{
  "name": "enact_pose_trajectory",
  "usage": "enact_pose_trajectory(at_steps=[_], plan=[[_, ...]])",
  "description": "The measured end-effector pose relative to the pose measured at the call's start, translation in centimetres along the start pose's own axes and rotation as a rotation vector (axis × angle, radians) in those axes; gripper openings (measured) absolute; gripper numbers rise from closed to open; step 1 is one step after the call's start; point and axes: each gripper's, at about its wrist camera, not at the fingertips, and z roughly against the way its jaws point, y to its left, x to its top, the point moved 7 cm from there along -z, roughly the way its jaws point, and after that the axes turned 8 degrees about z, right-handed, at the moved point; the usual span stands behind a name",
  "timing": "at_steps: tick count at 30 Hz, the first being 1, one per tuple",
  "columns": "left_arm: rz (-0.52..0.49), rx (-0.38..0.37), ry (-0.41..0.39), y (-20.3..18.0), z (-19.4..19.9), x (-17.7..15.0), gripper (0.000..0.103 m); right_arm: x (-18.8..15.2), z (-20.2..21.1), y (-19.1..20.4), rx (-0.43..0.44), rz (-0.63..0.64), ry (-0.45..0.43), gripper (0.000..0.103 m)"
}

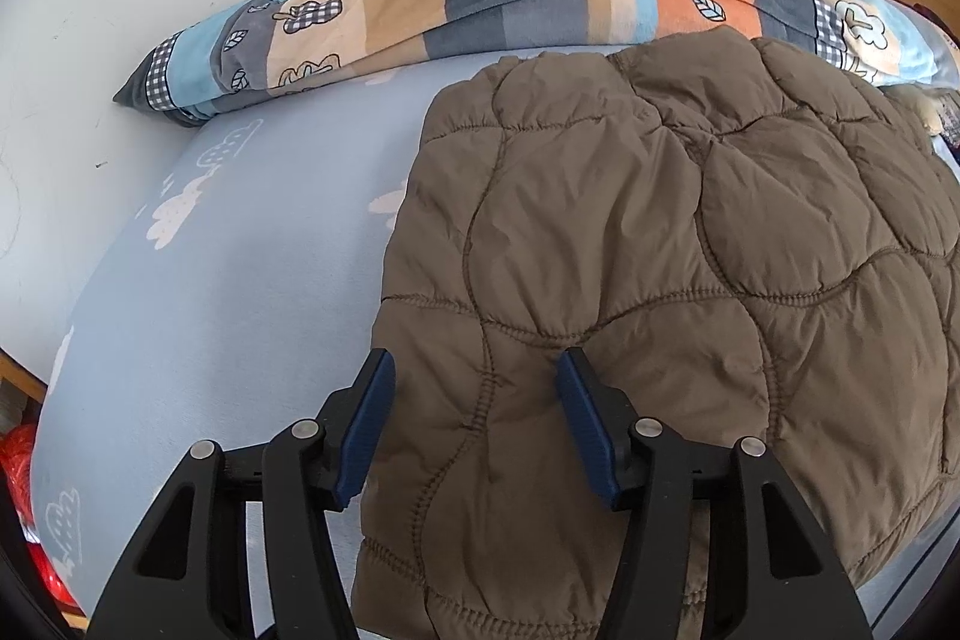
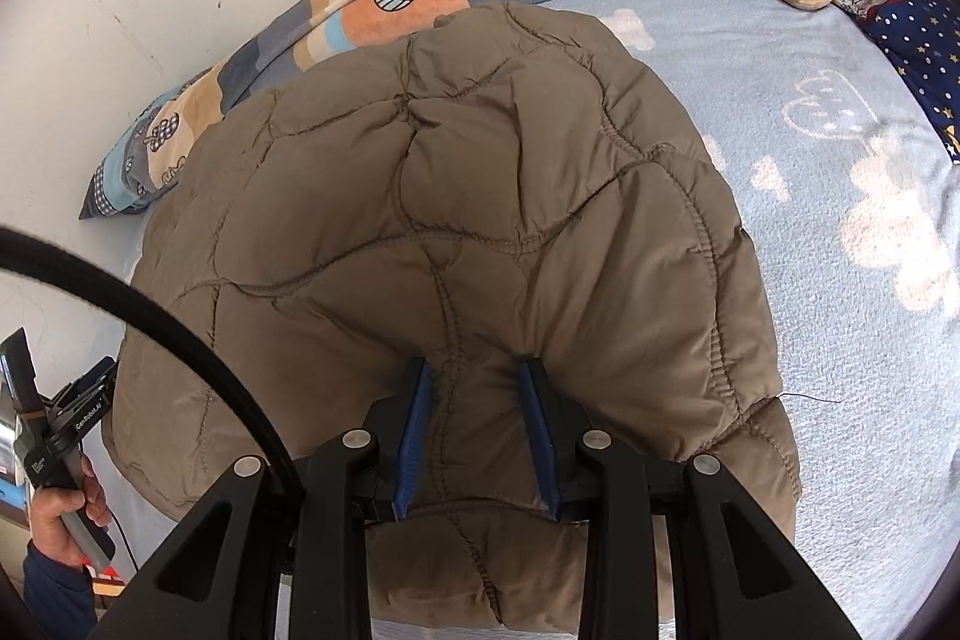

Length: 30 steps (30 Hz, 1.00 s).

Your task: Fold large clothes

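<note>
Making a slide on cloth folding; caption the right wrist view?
Right gripper pinching a fold of the brown quilted jacket on a cloud-print bedsheet.

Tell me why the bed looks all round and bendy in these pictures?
Both wrist views use fisheye lenses: the blue sheet bulges like a ball in the left view, the brown jacket domes in the right, dark lens rims frame the corners, and soft, even daylight keeps everything sharp.

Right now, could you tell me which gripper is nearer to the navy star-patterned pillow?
Right. The right gripper sits mid-jacket, the pillow on its right; the left gripper is at the jacket's far left edge.
</note>
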Motion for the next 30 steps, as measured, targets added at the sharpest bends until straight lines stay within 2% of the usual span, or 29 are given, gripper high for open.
enact_pose_trajectory(at_steps=[22, 28, 30], plan=[[-0.001, -0.012, 0.042, 0.1, -1.0, -0.5, 0.058, 0.1, -0.9, 0.6, -0.016, 0.017, 0.021, 0.033], [0.087, -0.094, 0.086, 2.0, -0.7, 0.4, 0.069, 0.2, -0.9, 0.2, 0.011, -0.02, 0.02, 0.035], [0.132, -0.143, 0.103, 2.8, -0.3, 0.9, 0.069, 0.2, -0.7, 0.0, 0.035, -0.035, 0.02, 0.044]])
